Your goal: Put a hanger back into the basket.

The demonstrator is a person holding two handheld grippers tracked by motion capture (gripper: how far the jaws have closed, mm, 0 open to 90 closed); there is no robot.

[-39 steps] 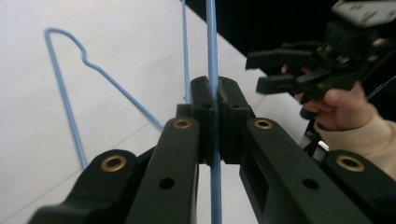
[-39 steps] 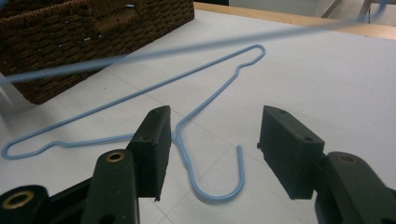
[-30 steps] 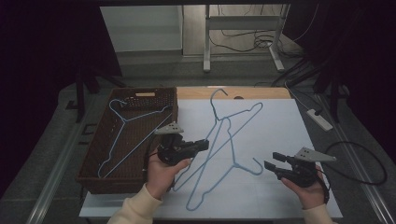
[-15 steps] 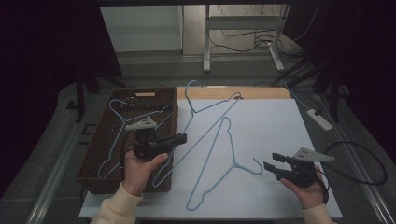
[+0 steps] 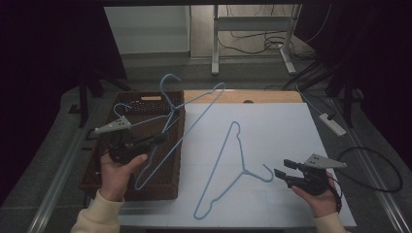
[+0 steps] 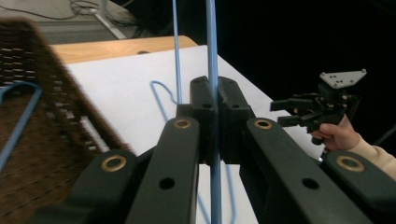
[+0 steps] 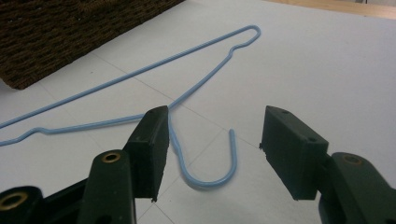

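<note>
Left gripper (image 5: 156, 140), clamping a hanger (image 5: 194, 109), is swinging it left over the basket (image 5: 160, 187); right gripper (image 5: 282, 168) is waiting wide open.

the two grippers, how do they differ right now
The left gripper is shut on a blue wire hanger, held lifted over the wicker basket; the right gripper is open and empty, low near the hook of the hanger lying on the table. Both are black, hand-held, with grey plates.
</note>
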